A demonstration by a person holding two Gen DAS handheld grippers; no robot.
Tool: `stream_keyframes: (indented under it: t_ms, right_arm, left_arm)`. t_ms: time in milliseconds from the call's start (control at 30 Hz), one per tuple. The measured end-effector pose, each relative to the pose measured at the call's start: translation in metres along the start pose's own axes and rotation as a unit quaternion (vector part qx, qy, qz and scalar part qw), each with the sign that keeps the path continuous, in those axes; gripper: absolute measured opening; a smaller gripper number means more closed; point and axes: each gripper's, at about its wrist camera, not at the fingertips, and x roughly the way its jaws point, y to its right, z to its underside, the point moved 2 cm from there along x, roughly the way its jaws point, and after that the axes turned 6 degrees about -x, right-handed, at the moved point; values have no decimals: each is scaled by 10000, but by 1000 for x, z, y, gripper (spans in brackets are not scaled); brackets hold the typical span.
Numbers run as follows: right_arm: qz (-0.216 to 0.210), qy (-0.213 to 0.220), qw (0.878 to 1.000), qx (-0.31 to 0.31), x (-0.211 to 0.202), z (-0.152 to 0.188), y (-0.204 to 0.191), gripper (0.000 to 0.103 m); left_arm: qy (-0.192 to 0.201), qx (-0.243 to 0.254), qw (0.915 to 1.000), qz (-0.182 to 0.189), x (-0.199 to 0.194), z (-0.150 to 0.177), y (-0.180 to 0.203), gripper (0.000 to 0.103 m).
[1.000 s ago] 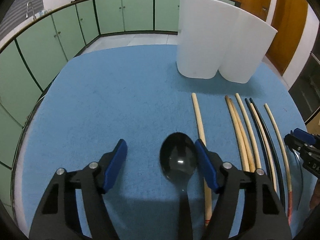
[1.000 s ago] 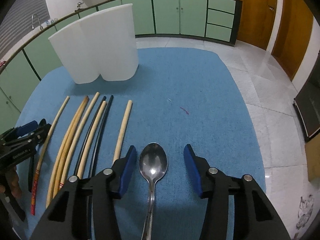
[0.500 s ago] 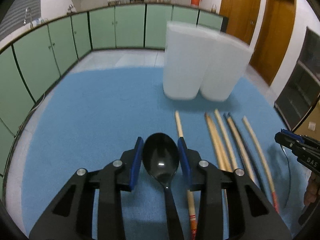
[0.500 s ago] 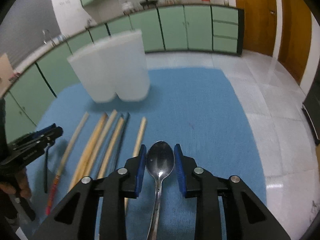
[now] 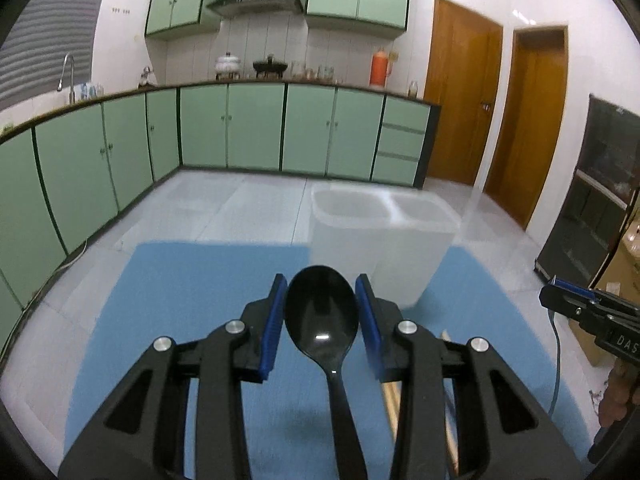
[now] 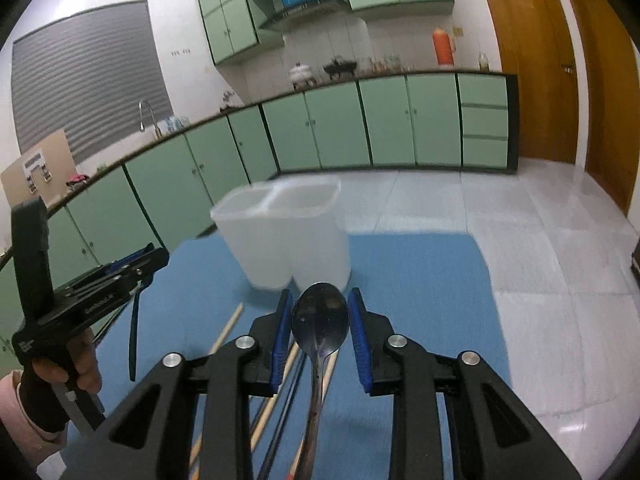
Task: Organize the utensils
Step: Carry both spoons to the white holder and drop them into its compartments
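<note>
My left gripper (image 5: 321,322) is shut on a black plastic spoon (image 5: 321,312) and holds it lifted above the blue mat (image 5: 180,292). My right gripper (image 6: 320,328) is shut on a metal spoon (image 6: 320,320), also lifted. A white two-compartment plastic holder (image 5: 380,236) stands on the mat ahead of both grippers; it also shows in the right wrist view (image 6: 288,232). Several wooden and black chopsticks (image 6: 280,384) lie on the mat below the right gripper.
The other gripper shows at the edge of each view: the right one (image 5: 592,320) and the left one with the hand (image 6: 80,300). Green kitchen cabinets (image 5: 240,132) and a tiled floor (image 6: 520,240) surround the table. Wooden doors (image 5: 500,112) stand at the right.
Both grippers closed on their spoons and lifted them off the mat. The views tilted up, so the holder now sits lower and the chopsticks are mostly below the frame.
</note>
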Motion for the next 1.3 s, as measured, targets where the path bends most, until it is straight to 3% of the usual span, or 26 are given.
stream_keyframes:
  t_ms: [300, 467, 600, 800, 1000, 1233, 1300]
  right_arm:
    - [154, 1017, 9946, -129, 8, -88, 6, 28]
    - [314, 1473, 9884, -177, 32, -140, 6, 28]
    - [437, 1567, 9866, -146, 65, -163, 9, 28]
    - [741, 1476, 9859, -261, 111, -167, 8, 28]
    - [923, 1338, 9849, -593, 146, -150, -6, 28]
    - [697, 1149, 9902, -381, 154, -123, -1, 28]
    - [629, 1126, 9908, -420, 149, -116, -2, 29]
  left_arm:
    - [979, 30, 9951, 141, 11, -81, 36, 34]
    - [1269, 78, 9918, 95, 41, -116, 57, 34]
    - [1326, 98, 9911, -5, 69, -129, 67, 34]
    - [1317, 19, 9913, -77, 103, -133, 66, 34]
    - [1155, 31, 9932, -146, 122, -120, 58, 34]
    - [890, -69, 9959, -160, 128, -99, 43, 35]
    - [874, -92, 9960, -139, 124, -94, 40, 43]
